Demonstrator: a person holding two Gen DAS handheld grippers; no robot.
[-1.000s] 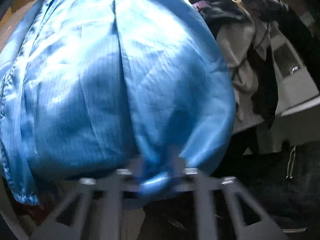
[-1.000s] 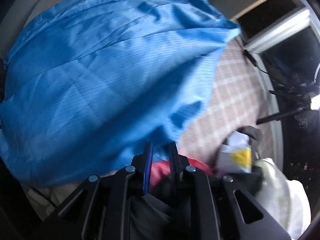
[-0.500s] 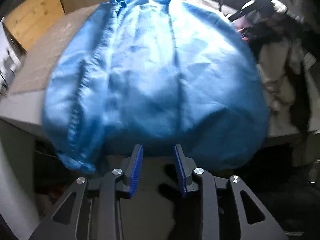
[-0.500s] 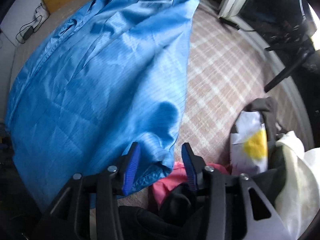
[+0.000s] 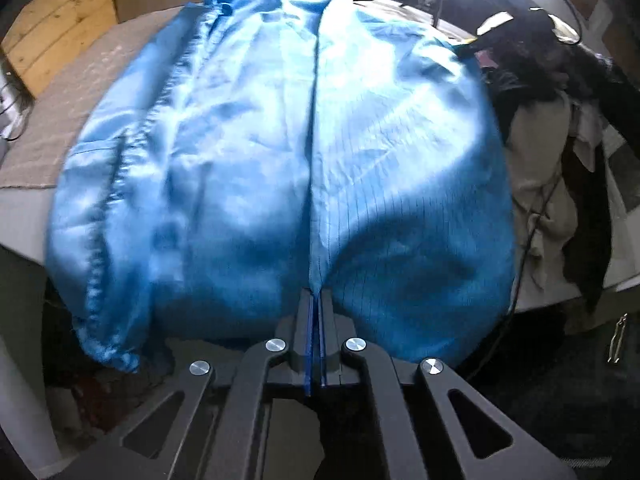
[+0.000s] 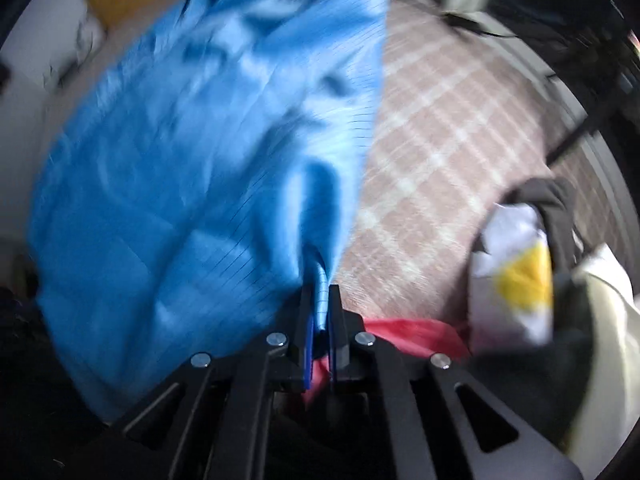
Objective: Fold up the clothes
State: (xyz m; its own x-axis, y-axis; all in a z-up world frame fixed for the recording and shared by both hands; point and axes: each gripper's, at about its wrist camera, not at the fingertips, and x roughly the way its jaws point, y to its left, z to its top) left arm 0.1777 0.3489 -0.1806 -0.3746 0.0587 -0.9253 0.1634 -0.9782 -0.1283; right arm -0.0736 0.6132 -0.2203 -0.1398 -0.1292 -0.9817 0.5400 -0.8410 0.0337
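1. Both grippers are closed on the blue garment (image 5: 280, 168): the left gripper (image 5: 316, 304) is clamped on its near hem where the centre seam ends, and the right gripper (image 6: 320, 296) is pinched on a tuck of fabric at the garment's near right corner.
2. Half a second ago both pairs of jaws were held wide apart just short of the cloth; a second ago they were narrow on it. A release and a fresh grip are therefore read from the change.
3. For the folding, two new hold points on the near edge are now secured, so the hem is judged ready to be lifted and carried toward the collar (image 5: 224, 4); no fold is yet made.
4. The garment is spread lengthwise over the table, collar at the far edge, hem hanging slightly past the near edge, seam down the middle.
5. The table is covered by a pink checked cloth (image 6: 448, 132), left bare to the right of the garment.
6. At the table's right side a heap of other clothes is piled: a beige garment (image 5: 536, 184), dark items (image 5: 532, 64), a red piece (image 6: 404, 330) and a white piece with a yellow patch (image 6: 516, 272).
7. Beyond the far left corner wooden boards (image 5: 52, 36) are seen; strong daylight is admitted at the far right. The right view is blurred.
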